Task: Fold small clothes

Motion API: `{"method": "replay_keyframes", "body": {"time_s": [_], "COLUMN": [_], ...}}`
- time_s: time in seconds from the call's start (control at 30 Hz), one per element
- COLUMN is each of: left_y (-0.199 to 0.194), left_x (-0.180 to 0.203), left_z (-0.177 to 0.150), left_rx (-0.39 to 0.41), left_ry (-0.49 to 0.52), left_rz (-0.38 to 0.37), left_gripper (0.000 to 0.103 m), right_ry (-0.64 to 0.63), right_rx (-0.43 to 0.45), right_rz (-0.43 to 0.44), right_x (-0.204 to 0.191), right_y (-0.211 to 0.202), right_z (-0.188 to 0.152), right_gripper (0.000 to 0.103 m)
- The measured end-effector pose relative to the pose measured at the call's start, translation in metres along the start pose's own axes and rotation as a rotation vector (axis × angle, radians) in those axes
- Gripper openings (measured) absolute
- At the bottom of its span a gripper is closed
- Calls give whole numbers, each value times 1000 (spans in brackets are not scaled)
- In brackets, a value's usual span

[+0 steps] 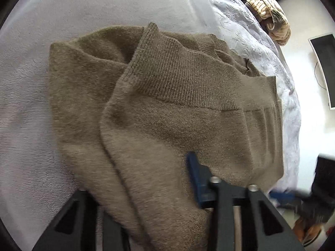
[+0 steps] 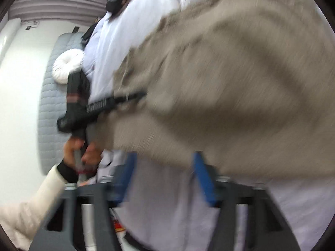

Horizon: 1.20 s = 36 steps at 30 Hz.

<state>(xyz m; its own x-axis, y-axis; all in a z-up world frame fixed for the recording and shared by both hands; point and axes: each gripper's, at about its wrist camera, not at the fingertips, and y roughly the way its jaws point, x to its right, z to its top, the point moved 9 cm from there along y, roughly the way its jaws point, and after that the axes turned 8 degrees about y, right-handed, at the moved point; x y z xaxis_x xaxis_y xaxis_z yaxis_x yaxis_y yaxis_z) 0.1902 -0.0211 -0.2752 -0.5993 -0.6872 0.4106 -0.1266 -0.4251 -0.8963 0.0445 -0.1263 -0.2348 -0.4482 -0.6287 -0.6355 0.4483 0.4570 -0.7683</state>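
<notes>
A brown knit sweater (image 1: 167,96) lies bunched on the white bed cover (image 1: 31,125), its ribbed hem (image 1: 178,73) folded over on top. My left gripper (image 1: 165,167) is shut on a fold of it. One blue finger (image 1: 194,177) shows against the cloth and the other is hidden under the knit. In the right wrist view the left gripper (image 2: 138,95) bites the sweater's (image 2: 230,83) edge, held by a hand (image 2: 83,152). My right gripper (image 2: 164,177) is open just below the sweater. Only bed cover shows between its blue fingers (image 2: 203,179). That view is blurred.
A pile of other clothes (image 1: 266,6) sits at the far edge of the bed. Beyond the bed's side are a dark white-framed panel (image 1: 324,69) and pale floor. On the other side lie a grey quilted mat (image 2: 54,104) and a round white cushion (image 2: 67,69).
</notes>
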Motion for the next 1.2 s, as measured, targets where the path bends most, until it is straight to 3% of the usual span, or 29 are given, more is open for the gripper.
{"method": "replay_keyframes", "body": {"time_s": [0.03,0.1,0.17,0.3,0.4,0.53,0.7,0.8,0.93,1.03,1.13,1.2], "left_y": [-2,-7,-11,-25,-44,-62,-59,-44,5,46,72,78], "left_x": [0,2,6,21,43,98,182,228,276,288,286,284], "left_z": [0,1,1,5,12,28,46,49,48,44,37,32], "left_rx": [17,46,63,110,161,213,217,193,120,61,26,20], "left_ry": [-2,6,24,62,83,153,273,357,417,394,357,336], "left_rz": [2,32,66,117,112,106,78,79,85,85,84,75], "left_gripper": [28,24,24,21,21,21,21,21,21,22,23,33], "right_ry": [-15,-75,-99,-100,-112,-98,-38,-5,132,233,288,329], "right_rx": [32,96,102,30,33,29,2,59,144,153,131,125], "right_rz": [-31,-122,-172,-233,-249,-209,-91,-63,22,101,151,214], "right_x": [1,-4,0,17,27,31,46,64,106,140,160,168], "right_y": [-4,-1,10,48,60,55,30,-10,-67,-87,-82,-79], "right_z": [12,44,59,55,55,56,60,64,72,73,71,70], "right_gripper": [6,6,6,6,4,4,4,4,4,9,9,9]}}
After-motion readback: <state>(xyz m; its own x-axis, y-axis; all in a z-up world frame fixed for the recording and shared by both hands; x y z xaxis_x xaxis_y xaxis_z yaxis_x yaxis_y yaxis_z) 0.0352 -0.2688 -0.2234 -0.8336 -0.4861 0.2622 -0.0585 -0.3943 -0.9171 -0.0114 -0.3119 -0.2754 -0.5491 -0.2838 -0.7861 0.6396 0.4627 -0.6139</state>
